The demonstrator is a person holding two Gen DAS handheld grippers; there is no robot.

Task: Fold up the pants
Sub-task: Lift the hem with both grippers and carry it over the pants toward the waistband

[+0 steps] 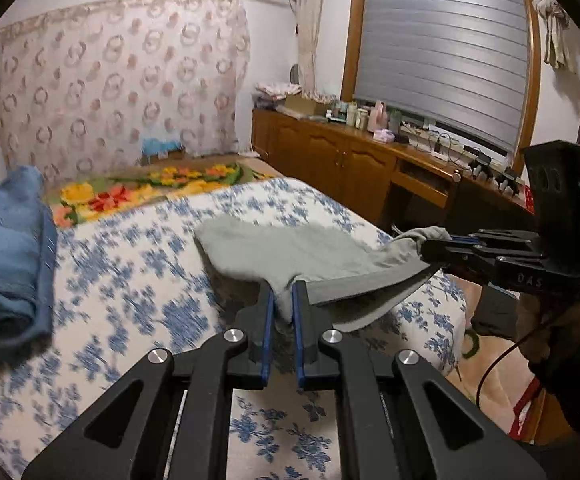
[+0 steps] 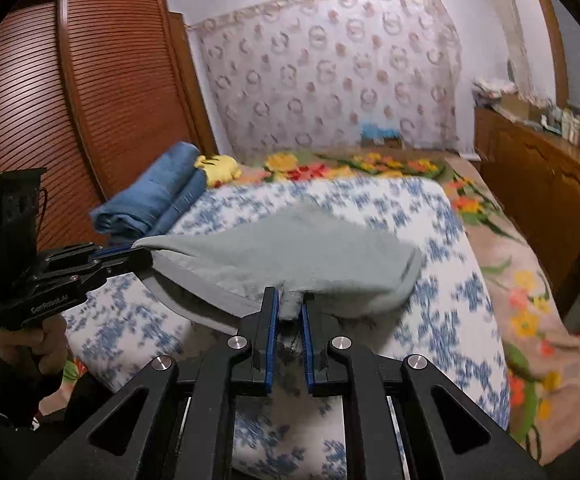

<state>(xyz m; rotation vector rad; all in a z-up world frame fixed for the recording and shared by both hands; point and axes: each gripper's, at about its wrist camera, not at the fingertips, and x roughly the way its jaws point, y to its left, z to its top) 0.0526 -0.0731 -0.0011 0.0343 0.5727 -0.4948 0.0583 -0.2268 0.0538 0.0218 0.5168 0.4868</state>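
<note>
The grey pants (image 1: 290, 254) hang stretched between both grippers above the blue-flowered bedspread (image 1: 130, 280). My left gripper (image 1: 283, 292) is shut on one corner of the near edge; it also shows at the left of the right wrist view (image 2: 130, 258). My right gripper (image 2: 289, 300) is shut on the other corner; it shows at the right of the left wrist view (image 1: 430, 250). The pants (image 2: 282, 256) sag in the middle, their far part trailing toward the bed. The view is blurred by motion.
A folded blue towel (image 1: 10, 256) (image 2: 150, 200) lies at the bed's left edge, with a yellow plush toy (image 2: 218, 168) behind it. A flowered blanket (image 2: 522, 280) covers the far and right side. A wooden cabinet (image 1: 350, 160) stands right, a slatted wardrobe (image 2: 70, 100) left.
</note>
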